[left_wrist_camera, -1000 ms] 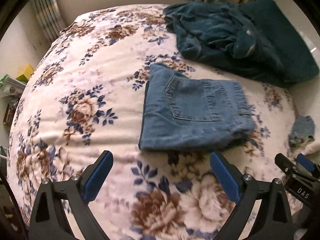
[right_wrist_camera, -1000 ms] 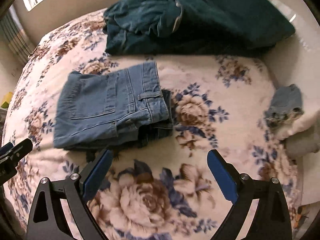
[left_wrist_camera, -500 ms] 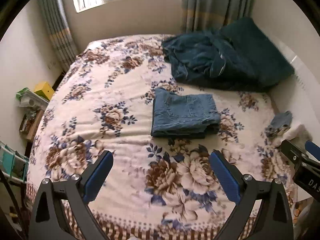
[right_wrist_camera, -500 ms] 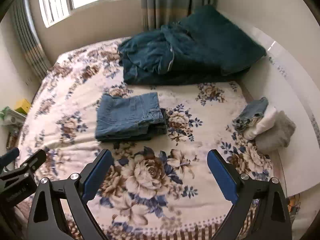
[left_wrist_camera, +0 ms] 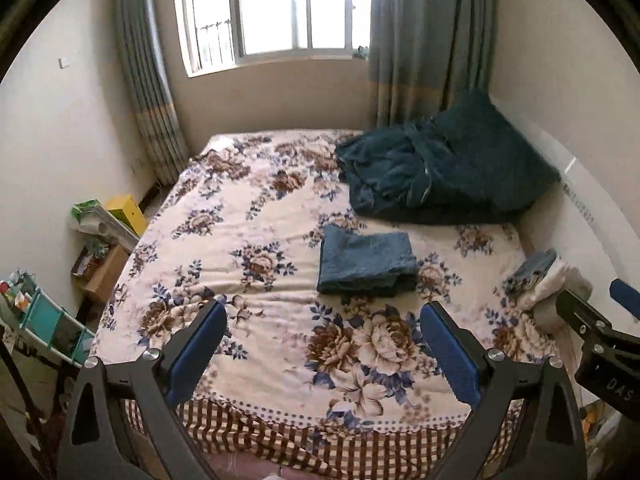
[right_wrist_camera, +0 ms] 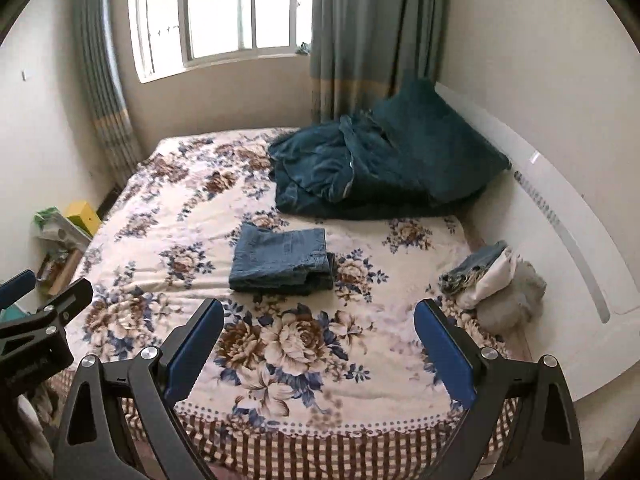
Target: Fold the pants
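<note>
The blue denim pants (left_wrist_camera: 366,264) lie folded in a compact rectangle in the middle of the floral bed (left_wrist_camera: 240,216); they also show in the right wrist view (right_wrist_camera: 282,262). My left gripper (left_wrist_camera: 322,350) is open and empty, held well back over the bed's near edge. My right gripper (right_wrist_camera: 318,346) is open and empty too, equally far back from the pants. The right gripper's tip shows at the right edge of the left wrist view (left_wrist_camera: 600,336), and the left gripper's tip at the left edge of the right wrist view (right_wrist_camera: 36,316).
A dark teal blanket and pillow (left_wrist_camera: 440,176) are heaped at the bed's far right. A small stack of folded clothes (right_wrist_camera: 494,282) sits at the right edge by the white headboard (right_wrist_camera: 560,216). Shelves and boxes (left_wrist_camera: 100,232) stand left of the bed. A window (left_wrist_camera: 272,12) is behind.
Both grippers have pulled far back and up from the folded pants, so the whole bed and room now show. The pants have not moved.
</note>
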Motion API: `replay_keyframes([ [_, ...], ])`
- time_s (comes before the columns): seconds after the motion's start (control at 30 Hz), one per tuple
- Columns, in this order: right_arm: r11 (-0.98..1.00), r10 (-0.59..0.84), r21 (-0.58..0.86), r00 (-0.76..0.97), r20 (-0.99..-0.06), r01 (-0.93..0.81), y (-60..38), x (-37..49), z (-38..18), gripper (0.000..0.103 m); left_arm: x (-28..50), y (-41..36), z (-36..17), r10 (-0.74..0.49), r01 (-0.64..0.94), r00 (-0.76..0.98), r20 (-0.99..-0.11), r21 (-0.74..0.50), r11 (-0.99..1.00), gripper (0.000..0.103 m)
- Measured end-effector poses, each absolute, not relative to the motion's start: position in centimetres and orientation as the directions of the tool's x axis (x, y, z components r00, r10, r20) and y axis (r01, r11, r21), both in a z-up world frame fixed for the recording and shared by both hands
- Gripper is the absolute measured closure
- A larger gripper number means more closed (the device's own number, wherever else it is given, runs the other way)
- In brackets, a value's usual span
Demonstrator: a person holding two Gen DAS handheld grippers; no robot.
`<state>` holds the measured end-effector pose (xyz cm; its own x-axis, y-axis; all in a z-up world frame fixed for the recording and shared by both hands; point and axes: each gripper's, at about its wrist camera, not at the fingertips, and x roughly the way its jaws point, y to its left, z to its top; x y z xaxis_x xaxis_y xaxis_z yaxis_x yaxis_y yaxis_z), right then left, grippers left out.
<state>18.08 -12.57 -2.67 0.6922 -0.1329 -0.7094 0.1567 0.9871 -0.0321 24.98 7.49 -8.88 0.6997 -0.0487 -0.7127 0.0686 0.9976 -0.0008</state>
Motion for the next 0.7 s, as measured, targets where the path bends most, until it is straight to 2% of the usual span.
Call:
replay_keyframes([
  [0.3, 0.993, -0.092, -0.003, 0.751, -0.654, 0.119, -12.9, 12.1, 3.5, 0.005, 19.6, 7.0, -3.8, -0.049, 0.075, 0.766, -0.641, 0.015, 0.997, 0.004],
  [0.63, 0.994, -0.086, -0.002, 0.767, -0.636, 0.109, -12.7, 9.3, 4.9, 0.005, 17.2, 7.0, -2.8, -0.033, 0.050, 0.784, -0.620, 0.010, 0.999, 0.004],
  [0.7, 0.994, -0.084, -0.001, 0.773, -0.629, 0.107, -12.9, 9.4, 5.0, 0.003, 17.1, 7.0, -2.7, -0.022, 0.040, 0.787, -0.616, 0.015, 0.999, 0.000],
])
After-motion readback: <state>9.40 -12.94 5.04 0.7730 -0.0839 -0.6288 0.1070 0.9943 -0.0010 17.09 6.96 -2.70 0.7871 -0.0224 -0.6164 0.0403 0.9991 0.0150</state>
